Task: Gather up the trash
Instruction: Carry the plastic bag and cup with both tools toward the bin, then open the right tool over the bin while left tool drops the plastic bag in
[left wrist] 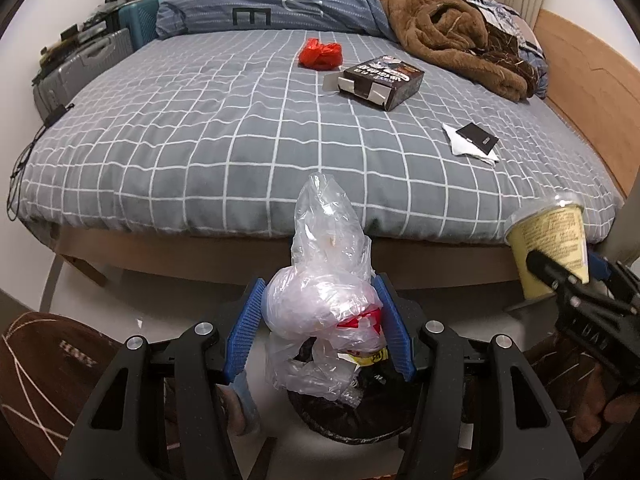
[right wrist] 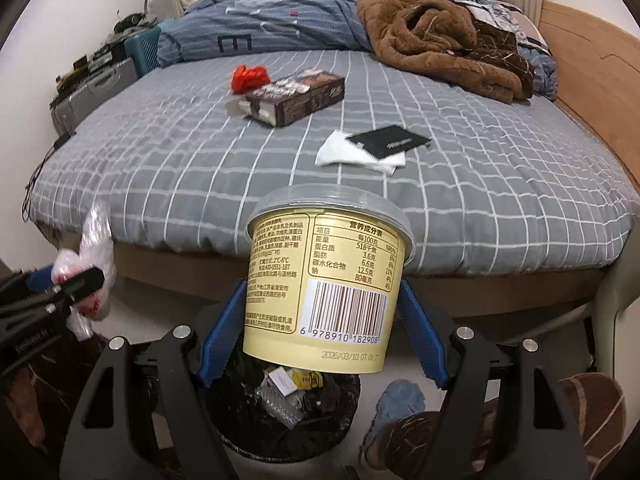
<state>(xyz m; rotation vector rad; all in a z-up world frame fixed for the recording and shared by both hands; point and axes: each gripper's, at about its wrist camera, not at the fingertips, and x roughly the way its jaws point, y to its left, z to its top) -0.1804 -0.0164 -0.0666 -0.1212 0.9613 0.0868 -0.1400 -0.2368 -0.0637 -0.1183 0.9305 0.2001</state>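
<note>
My left gripper (left wrist: 320, 320) is shut on a crumpled clear plastic bag (left wrist: 324, 280), held above a black-lined trash bin (left wrist: 352, 420). My right gripper (right wrist: 320, 332) is shut on a cream yogurt tub (right wrist: 324, 280) with a clear lid, held above the same bin (right wrist: 280, 412), which holds wrappers. The tub also shows at the right of the left wrist view (left wrist: 552, 240), and the bag at the left of the right wrist view (right wrist: 92, 264). On the bed lie a red plastic bag (left wrist: 320, 54), an open dark snack box (left wrist: 380, 80), and a black card on a white tissue (left wrist: 476, 142).
The grey checked bed (left wrist: 200, 140) fills the view ahead, with a blue duvet (left wrist: 280, 0) and brown blanket (left wrist: 452, 36) at its far side. Suitcases (left wrist: 80, 68) stand at the left wall. A wooden headboard (left wrist: 592, 92) runs along the right. Slippered feet flank the bin.
</note>
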